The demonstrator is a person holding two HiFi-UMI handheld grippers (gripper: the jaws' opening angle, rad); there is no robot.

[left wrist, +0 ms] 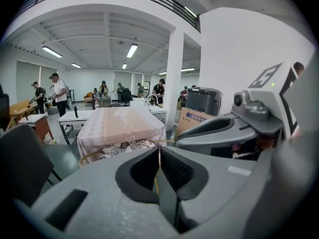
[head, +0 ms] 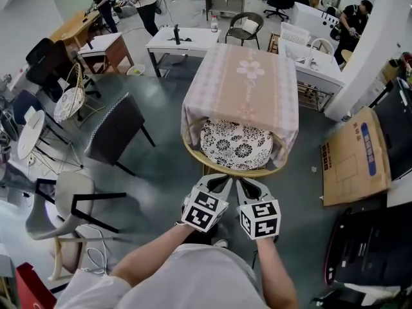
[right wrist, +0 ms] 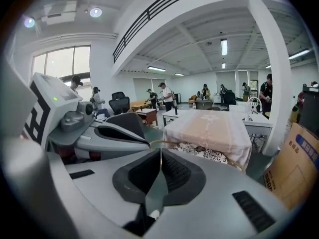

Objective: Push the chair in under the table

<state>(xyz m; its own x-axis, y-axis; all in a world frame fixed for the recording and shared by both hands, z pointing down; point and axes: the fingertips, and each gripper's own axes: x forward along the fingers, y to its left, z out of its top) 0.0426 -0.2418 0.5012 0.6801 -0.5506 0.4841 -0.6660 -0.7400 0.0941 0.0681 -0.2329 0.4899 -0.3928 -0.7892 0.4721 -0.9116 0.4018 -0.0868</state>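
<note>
At the bottom of the head view, the left claw [head: 221, 183] and the right claw [head: 247, 187] sit side by side with their marker cubes almost touching, both pointing away from the person toward the chair [head: 193, 152]. In its own view, the left claw [left wrist: 159, 151] has its jaws pressed together with nothing between them. The right claw [right wrist: 160, 153] is the same, closed and empty. Their tips lie just beside the near curve of the chair's wicker rim, but whether they touch it is hard to tell from above.

The chair stands directly ahead. Its black-and-white flowered cushion [head: 235, 145] is partly tucked beneath the tabletop [head: 241, 85], and the near part of the seat is exposed. A pale pink cloth [head: 283, 118] covers the tabletop and hangs over the far part of the cushion.

A dark chair [head: 116, 131] stands on the floor to the left, and a flat cardboard box [head: 354, 156] leans to the right. Beyond them are white tabletops [head: 183, 40], and people [head: 145, 2] stand at the far end of the room.
</note>
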